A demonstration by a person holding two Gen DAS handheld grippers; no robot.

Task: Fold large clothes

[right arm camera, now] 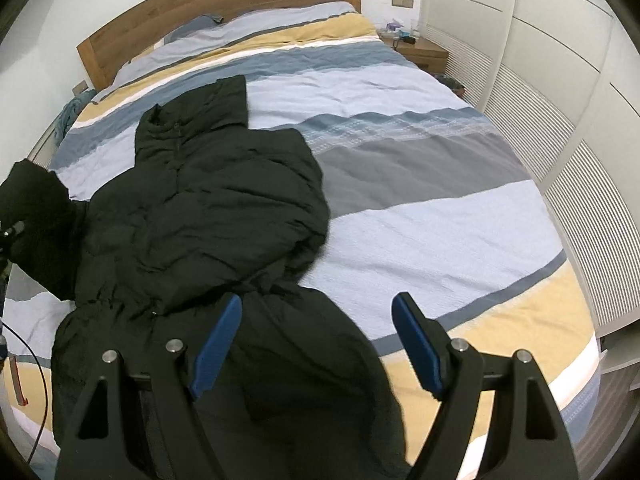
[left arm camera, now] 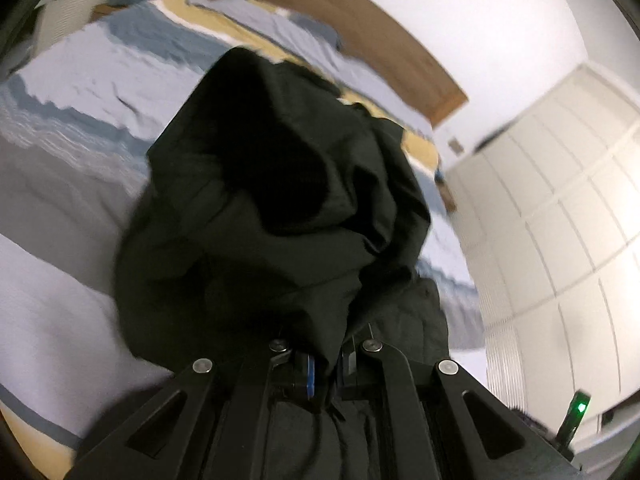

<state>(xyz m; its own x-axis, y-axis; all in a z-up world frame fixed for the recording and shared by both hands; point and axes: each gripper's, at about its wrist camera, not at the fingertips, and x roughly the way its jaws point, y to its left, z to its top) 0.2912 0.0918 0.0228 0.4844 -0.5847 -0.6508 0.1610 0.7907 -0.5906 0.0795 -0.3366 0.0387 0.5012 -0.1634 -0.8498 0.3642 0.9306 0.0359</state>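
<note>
So the left gripper (left arm camera: 326, 364) is pinching a sleeve of the puffy black quilted coat (right arm camera: 208, 216), probably to fold it inward. Right gripper (right arm camera: 316, 344) hangs spread, empty, over the coat's hem on the striped bedspread (right arm camera: 420, 208).

Striped bed (right arm camera: 400, 208); black coat (right arm camera: 208, 208) spread on it.

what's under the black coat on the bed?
The black coat lies spread on the striped duvet, which shows all around it. The left claw is shut on one sleeve, lifted off the bed. Whatever lies beneath the coat's body is covered and cannot be seen.
</note>
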